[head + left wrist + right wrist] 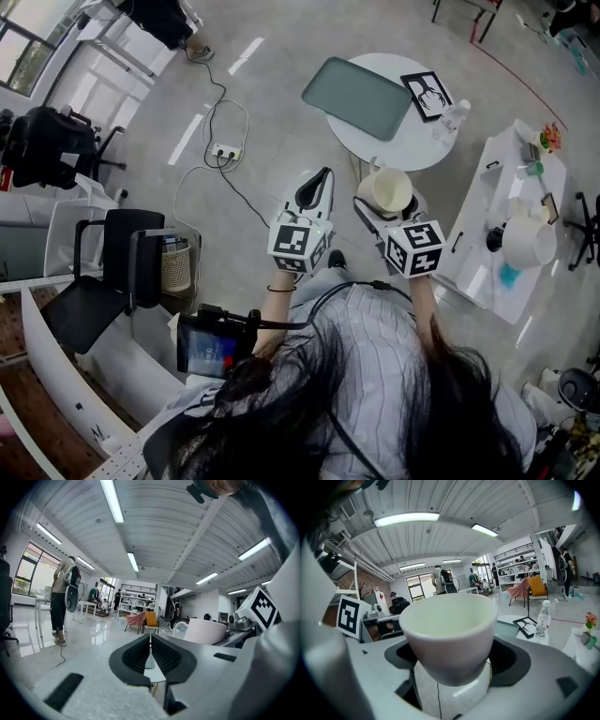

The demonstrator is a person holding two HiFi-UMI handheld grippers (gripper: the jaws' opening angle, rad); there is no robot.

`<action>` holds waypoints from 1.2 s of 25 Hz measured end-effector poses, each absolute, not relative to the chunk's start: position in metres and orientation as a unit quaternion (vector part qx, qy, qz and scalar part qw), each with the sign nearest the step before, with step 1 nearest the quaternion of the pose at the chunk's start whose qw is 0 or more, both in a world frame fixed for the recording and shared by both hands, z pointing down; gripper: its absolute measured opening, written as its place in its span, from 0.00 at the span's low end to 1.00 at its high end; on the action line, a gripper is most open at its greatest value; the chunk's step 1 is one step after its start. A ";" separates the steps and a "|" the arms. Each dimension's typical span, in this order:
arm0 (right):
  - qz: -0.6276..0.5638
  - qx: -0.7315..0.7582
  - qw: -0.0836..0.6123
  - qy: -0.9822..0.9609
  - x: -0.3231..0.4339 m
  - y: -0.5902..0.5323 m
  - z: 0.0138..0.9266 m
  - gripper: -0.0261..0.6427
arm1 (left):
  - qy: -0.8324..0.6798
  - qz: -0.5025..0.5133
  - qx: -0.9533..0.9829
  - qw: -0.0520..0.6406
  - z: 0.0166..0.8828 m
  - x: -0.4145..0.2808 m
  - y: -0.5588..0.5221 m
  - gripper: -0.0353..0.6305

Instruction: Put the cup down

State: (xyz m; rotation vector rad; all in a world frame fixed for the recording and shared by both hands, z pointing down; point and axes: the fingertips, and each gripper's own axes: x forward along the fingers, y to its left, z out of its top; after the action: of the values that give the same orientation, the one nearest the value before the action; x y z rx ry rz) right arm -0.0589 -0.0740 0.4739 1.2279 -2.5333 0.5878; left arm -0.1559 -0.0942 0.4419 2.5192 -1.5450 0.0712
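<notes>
A white cup (385,190) is held upright in the air, short of the round white table (412,141). My right gripper (382,208) is shut on the cup (449,637), its dark jaws pressed on both sides of the cup's lower body. The cup (205,631) also shows at the right of the left gripper view, its handle towards the left. My left gripper (315,190) is beside it at the left, held over the floor. Its jaws are shut with nothing between the left gripper's (150,660) fingers.
The round table carries a grey-green tray (356,97), a framed picture (427,96) and a water bottle (452,117). A white bench (487,244) with kitchenware stands at the right. A black chair (103,272) and a power strip (225,152) with cables lie at the left.
</notes>
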 end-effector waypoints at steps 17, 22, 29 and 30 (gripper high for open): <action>0.212 0.446 0.141 -0.858 -0.055 -0.092 0.481 0.66 | -0.480 0.036 0.869 0.116 0.458 -0.138 -0.112 0.08; 0.217 0.447 0.139 -0.856 -0.054 -0.116 0.486 0.66 | -0.475 0.045 0.871 0.115 0.463 -0.135 -0.132 0.08; 0.225 0.450 0.141 -0.852 -0.049 -0.171 0.503 0.66 | -0.476 0.057 0.869 0.120 0.474 -0.136 -0.179 0.08; 0.228 0.451 0.141 -0.851 -0.049 -0.181 0.506 0.66 | -0.475 0.062 0.870 0.119 0.476 -0.135 -0.187 0.08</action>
State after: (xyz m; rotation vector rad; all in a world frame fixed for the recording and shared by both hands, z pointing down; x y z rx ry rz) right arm -0.0488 -0.1806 0.5057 1.3027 -2.4576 0.6591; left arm -0.1353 -0.1874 0.4763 2.5429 -1.3871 0.1800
